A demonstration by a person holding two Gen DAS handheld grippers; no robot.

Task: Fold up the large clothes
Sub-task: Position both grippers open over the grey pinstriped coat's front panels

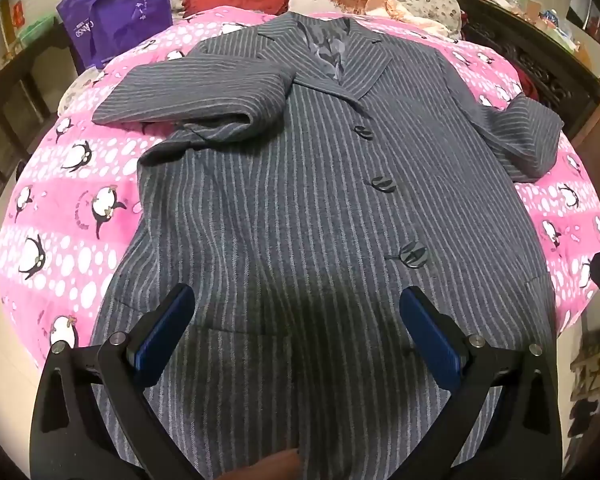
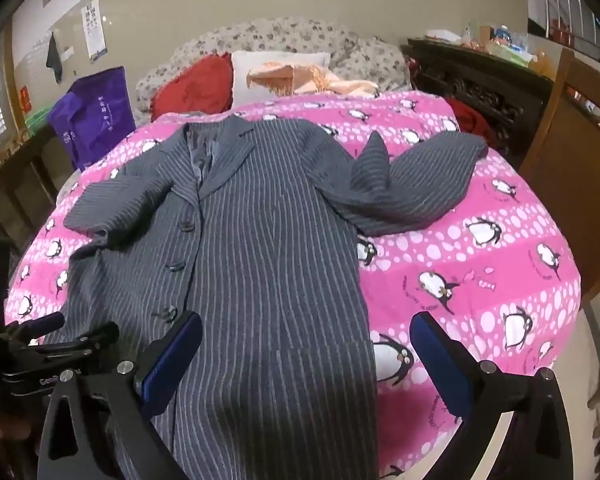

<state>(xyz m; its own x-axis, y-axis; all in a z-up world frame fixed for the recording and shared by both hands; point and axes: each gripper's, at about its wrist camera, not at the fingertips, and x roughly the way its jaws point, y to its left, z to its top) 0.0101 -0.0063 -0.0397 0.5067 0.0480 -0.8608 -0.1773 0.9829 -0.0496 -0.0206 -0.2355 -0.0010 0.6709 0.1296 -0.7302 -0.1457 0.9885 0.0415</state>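
Observation:
A long grey pinstriped coat (image 1: pixel 300 200) lies face up and buttoned on a pink penguin blanket (image 1: pixel 60 200), collar at the far end. Its left sleeve (image 1: pixel 180 100) lies folded across towards the chest. Its right sleeve (image 2: pixel 416 184) spreads out to the right on the blanket (image 2: pixel 480 272). My left gripper (image 1: pixel 296 328) is open above the lower part of the coat and holds nothing. My right gripper (image 2: pixel 306 356) is open above the coat's (image 2: pixel 268 260) lower right edge and holds nothing. The left gripper's body (image 2: pixel 40 352) shows at the left of the right wrist view.
A red cushion (image 2: pixel 196 84), a white pillow (image 2: pixel 276 68) and a peach cloth (image 2: pixel 312 78) lie at the head of the bed. A purple bag (image 2: pixel 96 116) stands at the left. Dark wooden furniture (image 2: pixel 484 80) and a wooden panel (image 2: pixel 572 168) stand at the right.

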